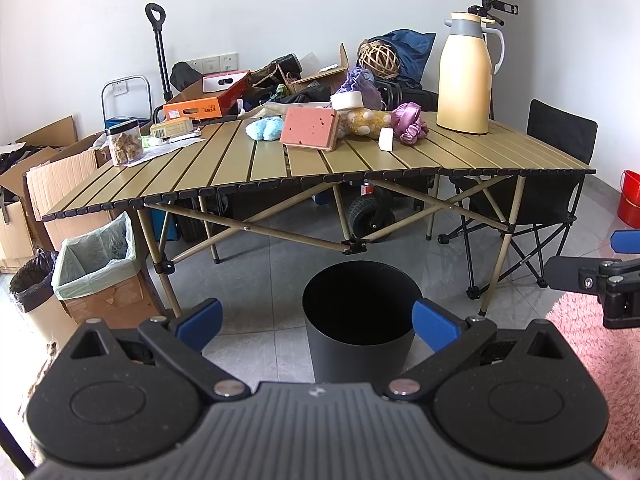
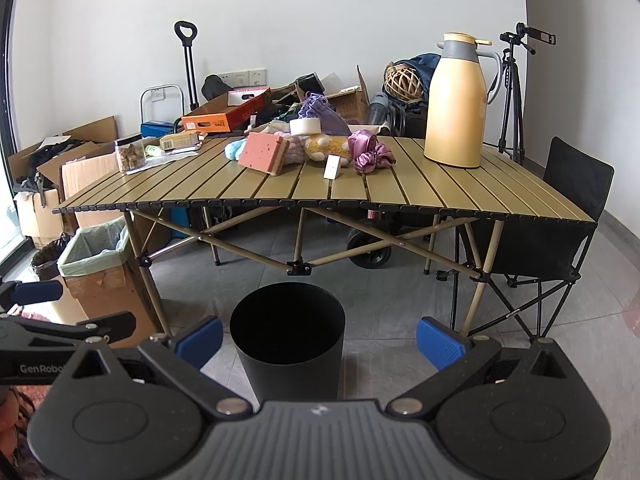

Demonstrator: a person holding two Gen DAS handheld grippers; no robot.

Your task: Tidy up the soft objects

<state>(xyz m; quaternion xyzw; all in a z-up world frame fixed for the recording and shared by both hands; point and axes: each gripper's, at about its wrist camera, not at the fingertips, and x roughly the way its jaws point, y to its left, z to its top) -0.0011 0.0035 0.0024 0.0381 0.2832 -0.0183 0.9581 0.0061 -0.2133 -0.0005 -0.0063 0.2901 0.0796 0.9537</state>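
Soft things lie together at the back of the slatted table (image 1: pixel 248 168) (image 2: pixel 420 188): a pink sponge (image 1: pixel 309 127) (image 2: pixel 262 153), a blue fluffy item (image 1: pixel 264 129) (image 2: pixel 234 149), a yellow spotted plush (image 1: pixel 366 121) (image 2: pixel 326 147), a purple satin scrunchie (image 1: pixel 409 123) (image 2: pixel 370 153), a lilac pouch (image 1: pixel 360 85) (image 2: pixel 322 114) and a small white block (image 1: pixel 386 139) (image 2: pixel 332 167). A black round bin (image 1: pixel 360 322) (image 2: pixel 289 342) stands on the floor before the table. My left gripper (image 1: pixel 318 326) is open and empty, low, facing the bin. My right gripper (image 2: pixel 320 342) is open and empty too, to its right.
A tall yellow thermos (image 1: pixel 466 74) (image 2: pixel 458 100) stands at the table's right rear, a clear jar (image 1: pixel 125 142) (image 2: pixel 130 154) and boxes at its left. A lined cardboard bin (image 1: pixel 98 264) (image 2: pixel 100 264), a folding chair (image 1: pixel 560 168) (image 2: pixel 576 208), a red bucket (image 1: pixel 630 198) and a pink rug (image 1: pixel 600 368) surround it.
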